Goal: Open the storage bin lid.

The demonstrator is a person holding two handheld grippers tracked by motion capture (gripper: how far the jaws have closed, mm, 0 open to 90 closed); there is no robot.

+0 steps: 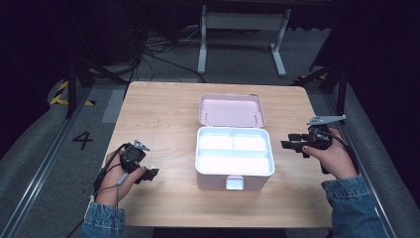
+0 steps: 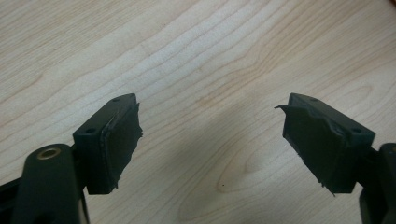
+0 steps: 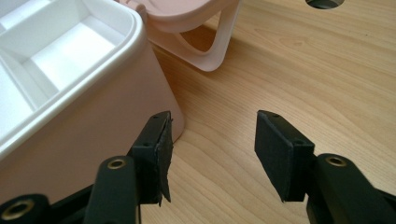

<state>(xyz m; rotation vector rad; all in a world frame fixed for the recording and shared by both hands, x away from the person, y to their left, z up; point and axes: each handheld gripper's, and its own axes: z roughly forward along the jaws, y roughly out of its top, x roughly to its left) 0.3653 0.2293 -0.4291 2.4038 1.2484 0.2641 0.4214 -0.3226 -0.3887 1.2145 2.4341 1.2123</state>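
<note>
A pink box (image 1: 234, 179) stands open at the middle of the wooden table (image 1: 163, 119), its lid (image 1: 231, 109) laid back behind it. Inside sits a white tray (image 1: 234, 151) with empty compartments. My left gripper (image 1: 148, 174) rests low at the box's left, apart from it; in the left gripper view it (image 2: 210, 140) is open over bare wood. My right gripper (image 1: 292, 145) hovers just right of the box, pointing at it. In the right gripper view it (image 3: 212, 149) is open, with the box wall (image 3: 93, 140) beside its left jaw and the lid's handle (image 3: 215, 51) beyond.
A white table frame (image 1: 242, 29) and cables lie on the floor behind the table. A hole (image 3: 324, 3) in the tabletop shows far off in the right gripper view. Bare wood lies on both sides of the box and in front of it.
</note>
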